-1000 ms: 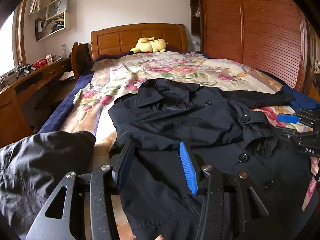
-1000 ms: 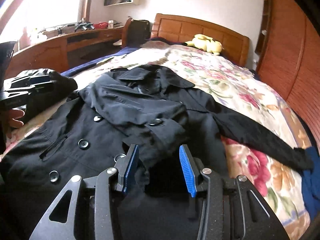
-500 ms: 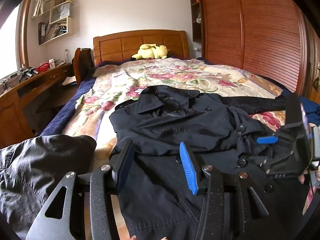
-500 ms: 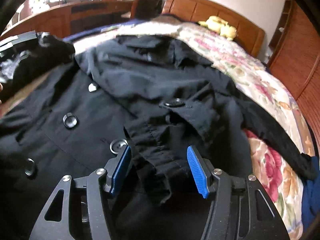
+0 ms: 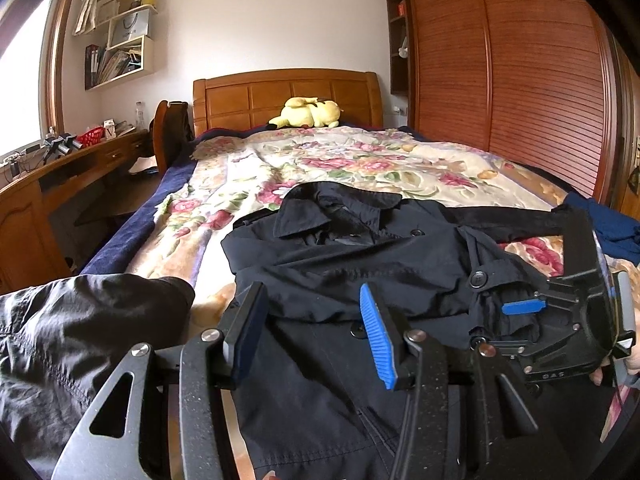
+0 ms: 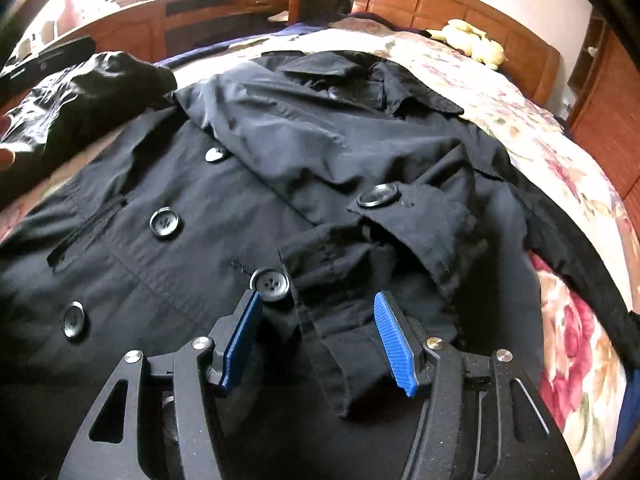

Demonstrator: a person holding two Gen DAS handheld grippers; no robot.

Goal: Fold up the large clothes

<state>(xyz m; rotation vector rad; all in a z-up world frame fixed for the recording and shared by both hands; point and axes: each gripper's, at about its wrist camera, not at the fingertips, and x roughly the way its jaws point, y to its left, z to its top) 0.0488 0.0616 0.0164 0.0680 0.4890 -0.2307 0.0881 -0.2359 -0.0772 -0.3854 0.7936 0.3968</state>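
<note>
On the flowery bed point(image 5: 248, 184), right gripper point(image 6: 316, 336) fingers apart around the black coat's point(image 5: 340, 248) cuff point(image 6: 352, 344), ready to pinch; left gripper point(image 5: 312, 332) fingers apart too

Camera placement: one fisheye on each gripper I hold.

My left view sits back at the bed's point(image 5: 360, 168) foot, facing the headboard point(image 5: 286, 96), taking in the whole black coat point(image 5: 340, 264). My right view hangs close over the coat's cuff point(image 6: 352, 312), angled toward the same headboard. Both share coat and bed.
</note>
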